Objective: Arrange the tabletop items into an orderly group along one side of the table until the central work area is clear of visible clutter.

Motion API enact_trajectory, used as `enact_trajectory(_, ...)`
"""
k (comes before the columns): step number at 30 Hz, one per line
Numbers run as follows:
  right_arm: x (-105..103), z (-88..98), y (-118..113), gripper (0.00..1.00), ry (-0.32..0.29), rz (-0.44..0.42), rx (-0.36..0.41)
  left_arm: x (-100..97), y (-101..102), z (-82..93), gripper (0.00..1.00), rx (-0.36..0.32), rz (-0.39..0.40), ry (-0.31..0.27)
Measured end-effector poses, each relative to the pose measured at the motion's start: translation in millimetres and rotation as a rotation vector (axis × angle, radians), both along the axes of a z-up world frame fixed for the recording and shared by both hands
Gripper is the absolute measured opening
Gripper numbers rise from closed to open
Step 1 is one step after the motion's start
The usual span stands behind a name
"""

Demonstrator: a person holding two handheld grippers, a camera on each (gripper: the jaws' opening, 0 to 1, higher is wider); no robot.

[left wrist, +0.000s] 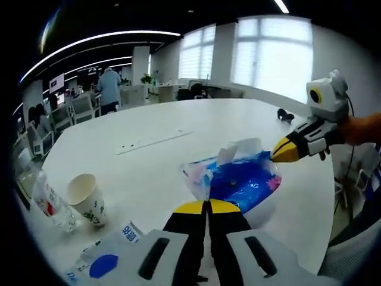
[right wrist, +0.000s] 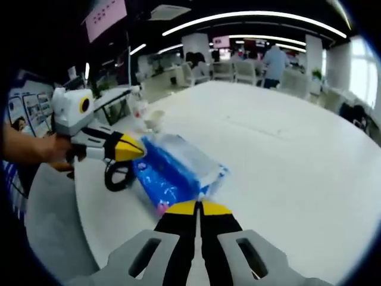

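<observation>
Both claws are on the blue tissue pack, one at each end. In the left gripper view my left claw has its jaws pressed together, tips right at the near edge of the pack. Can't tell if they've pinched a bit of wrapper or are just touching it. My right claw comes in from the right with its yellow tips together at the far top corner of the pack, same doubt about grip.

Right gripper view agrees: right claw jaws together at the pack's near end, left claw at the opposite end.

The pack sits near the desk edge on my side, roughly between the claws, lying flat with a tissue poking up out of the top.

Other clutter in the left gripper view: paper cup upright, clear plastic bottle just beside it, and a white packet with blue print close to my left claw. A black looped cable lies touching the pack in the right gripper view (easy to snag).

My read on the step: repositioning the tissue pack toward the cup/bottle side, so the group is started but not finished. The next move calls for a confirmed grip on the wrapper, then sliding or lifting the pack clear of the cable toward the cup without knocking it over.
</observation>
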State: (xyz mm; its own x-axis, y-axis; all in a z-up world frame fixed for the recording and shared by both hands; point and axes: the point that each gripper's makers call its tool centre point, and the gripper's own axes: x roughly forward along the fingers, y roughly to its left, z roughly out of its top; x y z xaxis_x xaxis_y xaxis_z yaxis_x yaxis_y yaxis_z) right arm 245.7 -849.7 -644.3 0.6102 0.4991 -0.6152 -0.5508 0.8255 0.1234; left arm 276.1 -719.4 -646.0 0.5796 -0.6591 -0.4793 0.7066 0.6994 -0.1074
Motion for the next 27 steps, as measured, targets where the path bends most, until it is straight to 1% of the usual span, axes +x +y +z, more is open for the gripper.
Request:
enact_trajectory(15,20,-7.2,-23,0.00,0.002,0.011,0.002,15.1,-24,-7.0,0.00,-0.010,0.025,0.007)
enact_trajectory(27,36,-12.7,-39,0.00,0.003,0.013,0.007,30.4,-38,-11.6,0.00,-0.013,0.038,0.007)
